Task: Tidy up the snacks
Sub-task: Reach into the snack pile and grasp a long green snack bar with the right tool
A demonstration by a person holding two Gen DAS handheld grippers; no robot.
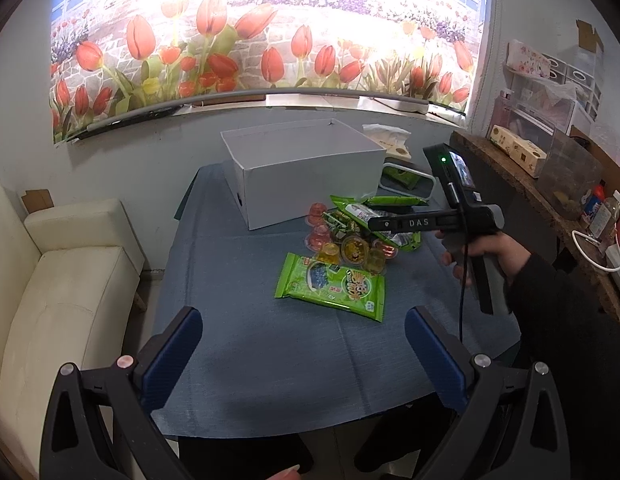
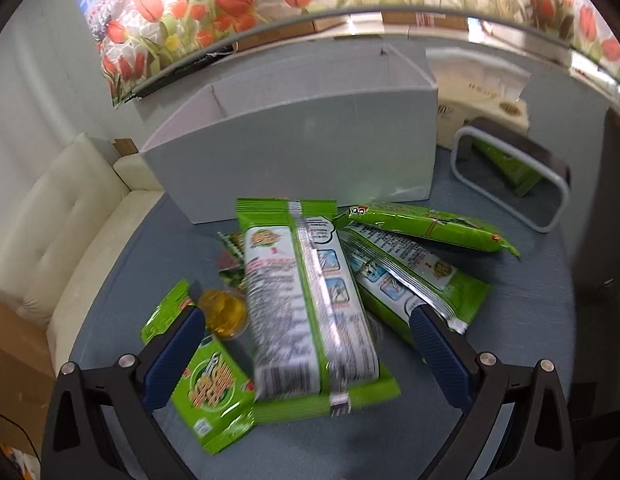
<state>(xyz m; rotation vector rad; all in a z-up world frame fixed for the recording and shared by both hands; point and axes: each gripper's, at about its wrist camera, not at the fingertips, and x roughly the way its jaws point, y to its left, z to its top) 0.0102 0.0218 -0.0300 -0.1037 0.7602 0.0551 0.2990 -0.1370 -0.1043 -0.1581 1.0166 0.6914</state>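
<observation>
Home living room or den, lived-in. Cream sofa beside table with blue cloth, tulip-print blind over window, cluttered wooden side shelf with tissue boxes, plastic drawers, bottles, power strip.

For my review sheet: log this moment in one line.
left gripper open, idle | right gripper open over green snack packet | white box behind pile
</observation>
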